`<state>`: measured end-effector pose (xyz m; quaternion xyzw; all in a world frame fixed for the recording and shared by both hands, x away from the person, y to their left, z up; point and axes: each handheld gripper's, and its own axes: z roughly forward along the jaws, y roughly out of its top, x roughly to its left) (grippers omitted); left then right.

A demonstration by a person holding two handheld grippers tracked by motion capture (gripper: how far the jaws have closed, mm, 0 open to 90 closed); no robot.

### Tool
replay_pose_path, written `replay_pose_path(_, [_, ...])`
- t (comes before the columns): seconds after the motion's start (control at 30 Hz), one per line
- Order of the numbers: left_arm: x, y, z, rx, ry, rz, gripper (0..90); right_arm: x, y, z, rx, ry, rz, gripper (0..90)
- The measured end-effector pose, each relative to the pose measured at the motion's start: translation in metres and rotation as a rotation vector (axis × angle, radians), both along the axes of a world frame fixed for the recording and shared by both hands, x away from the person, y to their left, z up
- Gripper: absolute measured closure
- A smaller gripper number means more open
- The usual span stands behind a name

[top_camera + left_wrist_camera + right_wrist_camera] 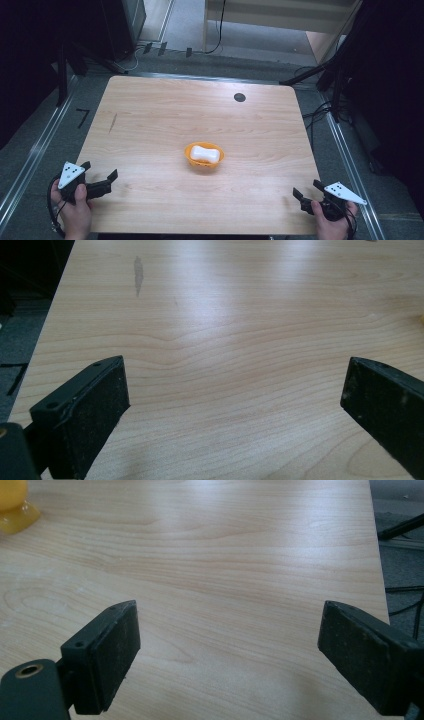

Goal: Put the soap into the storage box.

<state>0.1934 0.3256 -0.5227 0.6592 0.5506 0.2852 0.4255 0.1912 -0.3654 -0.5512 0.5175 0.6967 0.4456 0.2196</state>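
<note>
**Both grippers wait open at the near corners, bowl and soap at mid-table**

Left gripper sits at the near left corner of the table, held in a hand that comes in from the bottom edge; its jaws stand wide apart with nothing between them. Its own view confirms this, with bare wood grain between the two black jaws and a dark smudge on the wood farther off. The right gripper mirrors it at the near right corner, also spread wide and empty, gripped by the other hand. Between them, well apart from both, an orange bowl stands near the middle of the table, and a white bar of soap lies inside it. In the right gripper view the bowl shows as a yellow-orange shape at the upper left corner. Farther back, a small dark round hole marks the tabletop near its far edge.
</note>
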Motion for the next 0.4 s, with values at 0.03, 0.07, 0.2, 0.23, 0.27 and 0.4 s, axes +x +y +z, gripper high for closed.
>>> replay_pose_path(0.03, [0.0001, -0.0001, 0.0, 0.001, 0.0, 0.0, 0.0, 0.0, -0.001, 0.0, 0.012, -0.003, -0.003, 10.7])
replay_pose_path(0.07, [0.0003, -0.0002, 0.0, 0.001, 0.003, -0.002, 0.0, 0.0001, -0.0013, -0.0001, 0.019, -0.004, -0.005, 10.8])
replay_pose_path(0.2, [0.0002, -0.0003, 0.0002, 0.006, 0.006, -0.002, 0.0, -0.0005, -0.0013, 0.0, 0.031, 0.001, -0.005, 11.6])
replay_pose_path(0.23, [0.0003, -0.0004, 0.0001, 0.003, 0.006, -0.002, 0.0, -0.0008, -0.0009, -0.0001, 0.029, -0.003, -0.003, 12.3])
replay_pose_path(0.27, [0.0002, -0.0005, 0.0001, 0.003, 0.007, -0.002, 0.0, -0.001, -0.0002, -0.0001, 0.026, -0.003, -0.003, 12.5])
replay_pose_path(0.4, [0.0004, -0.0005, 0.0001, 0.005, 0.007, -0.003, 0.0, -0.0006, 0.0031, -0.0002, 0.005, 0.006, -0.001, 12.5])
